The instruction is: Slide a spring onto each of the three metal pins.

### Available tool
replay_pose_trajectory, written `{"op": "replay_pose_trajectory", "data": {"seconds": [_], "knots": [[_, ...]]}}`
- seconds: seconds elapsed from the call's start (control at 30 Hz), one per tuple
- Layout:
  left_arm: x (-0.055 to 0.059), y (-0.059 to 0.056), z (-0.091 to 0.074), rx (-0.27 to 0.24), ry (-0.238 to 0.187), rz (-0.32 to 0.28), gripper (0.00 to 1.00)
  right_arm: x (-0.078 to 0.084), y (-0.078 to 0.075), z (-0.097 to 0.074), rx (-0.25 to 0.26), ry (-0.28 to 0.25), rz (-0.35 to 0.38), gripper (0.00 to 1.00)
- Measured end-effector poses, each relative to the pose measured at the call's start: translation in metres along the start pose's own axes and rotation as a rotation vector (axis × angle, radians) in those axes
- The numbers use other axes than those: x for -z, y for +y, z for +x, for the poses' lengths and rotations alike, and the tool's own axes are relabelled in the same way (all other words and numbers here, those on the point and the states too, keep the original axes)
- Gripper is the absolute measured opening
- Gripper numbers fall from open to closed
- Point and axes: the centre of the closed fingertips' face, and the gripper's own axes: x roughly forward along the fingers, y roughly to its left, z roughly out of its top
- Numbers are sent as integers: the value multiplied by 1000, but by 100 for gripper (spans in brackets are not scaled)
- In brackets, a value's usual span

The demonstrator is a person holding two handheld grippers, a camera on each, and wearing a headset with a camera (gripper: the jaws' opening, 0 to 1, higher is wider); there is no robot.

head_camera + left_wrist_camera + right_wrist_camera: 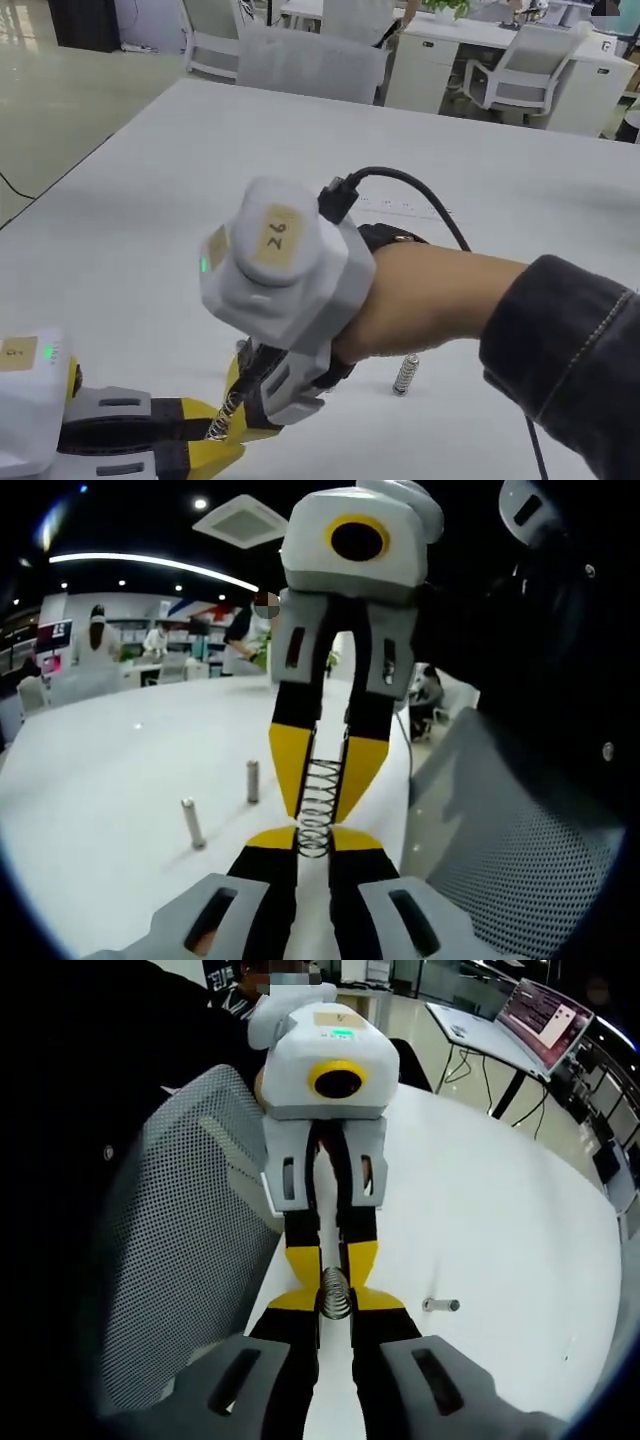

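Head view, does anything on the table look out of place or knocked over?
Only mildly: a loose spring lies on the white table near the person's wrist, on no pin. The other spring is pinched between the jaws of the left gripper and the right gripper. Nothing looks spilled or damaged.

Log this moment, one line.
left tongs: shut on spring | right tongs: shut on spring | two pins upright, bare

White table [150, 200]; grey chair [310, 65] beyond (far edge).
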Motion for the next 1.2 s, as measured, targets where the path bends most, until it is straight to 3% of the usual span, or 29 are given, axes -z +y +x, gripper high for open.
{"op": "replay_pose_trajectory", "data": {"seconds": [0.27, 1.2], "knots": [[1, 1, 0, 3, -4, -5, 3, -6, 0, 1, -2, 4, -16, 8], [4, 4, -1, -22, 9, -18, 8, -2, -4, 0, 8, 27, -6, 8]]}}
